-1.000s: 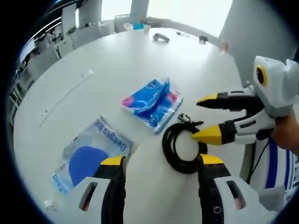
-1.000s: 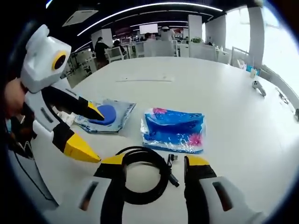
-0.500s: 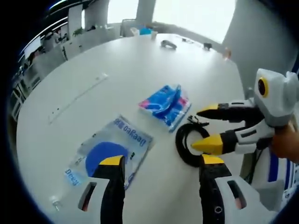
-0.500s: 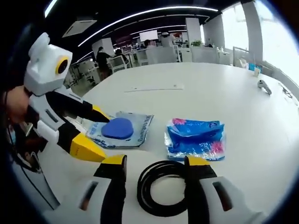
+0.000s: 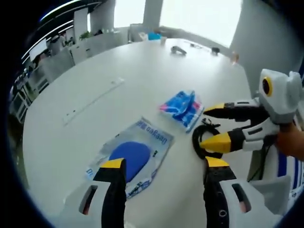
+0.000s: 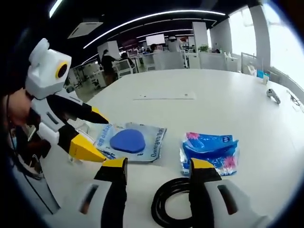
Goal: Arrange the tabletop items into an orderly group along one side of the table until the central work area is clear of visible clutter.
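Seen from the left gripper view, the left gripper [image 5: 161, 166] hangs over the near edge of a wide white counter [image 5: 109, 61], its fingers [image 5: 113, 170] spread wide and holding nothing. Three loose items lie close together ahead: one clear packet with a blue pad [image 5: 130, 156] just beyond the left finger, one blue and pink packet [image 5: 182, 107] farther on, and one coiled black cable [image 5: 202, 140] beside it toward the counter's right edge. The right gripper [image 5: 214, 126] reaches in from the right, its yellow-tipped fingers parted over the cable and gripping nothing, a person's hand [image 5: 289, 142] behind it. Bare white surface stretches beyond the packets to the far rim, where a few small objects [image 5: 179, 49] sit.

Over in the right gripper view, the right gripper [image 6: 156, 171] has its fingers [image 6: 202, 168] wide apart, and the coiled black cable [image 6: 166, 204] lies on the counter [image 6: 213, 104] between them, not clasped. The clear packet with a blue pad [image 6: 129, 141] lies ahead to the left, the blue and pink packet [image 6: 210, 151] ahead to the right, near each other but apart. The left gripper [image 6: 92, 133] comes in from the left, fingers open and empty. Past the packets the counter runs clear to its far edge, apart from one flat strip [image 6: 165, 96] and one small object [image 6: 272, 94] at the right; office desks and people stand in the background.
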{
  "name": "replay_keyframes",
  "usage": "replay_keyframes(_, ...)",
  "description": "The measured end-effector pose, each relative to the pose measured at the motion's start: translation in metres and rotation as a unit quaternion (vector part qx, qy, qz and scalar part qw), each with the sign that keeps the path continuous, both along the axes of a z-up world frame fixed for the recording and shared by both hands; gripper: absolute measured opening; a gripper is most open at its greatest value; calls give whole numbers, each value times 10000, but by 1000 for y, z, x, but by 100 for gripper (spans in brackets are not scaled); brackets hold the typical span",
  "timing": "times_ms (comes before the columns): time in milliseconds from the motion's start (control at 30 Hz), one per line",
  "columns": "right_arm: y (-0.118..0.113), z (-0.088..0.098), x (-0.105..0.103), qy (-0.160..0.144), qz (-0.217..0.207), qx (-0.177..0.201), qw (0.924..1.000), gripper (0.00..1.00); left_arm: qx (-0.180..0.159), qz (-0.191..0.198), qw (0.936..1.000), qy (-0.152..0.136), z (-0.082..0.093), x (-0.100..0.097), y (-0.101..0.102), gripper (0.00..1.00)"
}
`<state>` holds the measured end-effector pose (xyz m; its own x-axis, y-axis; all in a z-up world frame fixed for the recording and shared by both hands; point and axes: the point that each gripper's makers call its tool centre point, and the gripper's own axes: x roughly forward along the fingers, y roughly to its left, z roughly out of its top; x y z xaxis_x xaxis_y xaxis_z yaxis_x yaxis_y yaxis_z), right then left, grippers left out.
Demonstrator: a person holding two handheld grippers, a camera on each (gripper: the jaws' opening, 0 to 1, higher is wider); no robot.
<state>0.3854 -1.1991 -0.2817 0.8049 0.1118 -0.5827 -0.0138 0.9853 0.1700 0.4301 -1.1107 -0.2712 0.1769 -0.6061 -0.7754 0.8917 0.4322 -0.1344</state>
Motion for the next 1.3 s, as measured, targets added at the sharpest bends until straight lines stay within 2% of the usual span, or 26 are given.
replay_keyframes(367,13,-2,8,48,49,-12,10000,50,39,216,9996,-149,8,26,29,62)
replay_keyframes(667,23,-4,18,50,32,87,9999,49,65,299,9994,-189,10,38,42,62)
replay_keyframes(1033,30,-20,25,172,-97,248,9995,46,161,410,9988,-193,2,60,55,62)
replay_keyframes(1300,32,-32,29,256,-242,391,9986,45,296,437,9985,-133,-9,73,62,61)
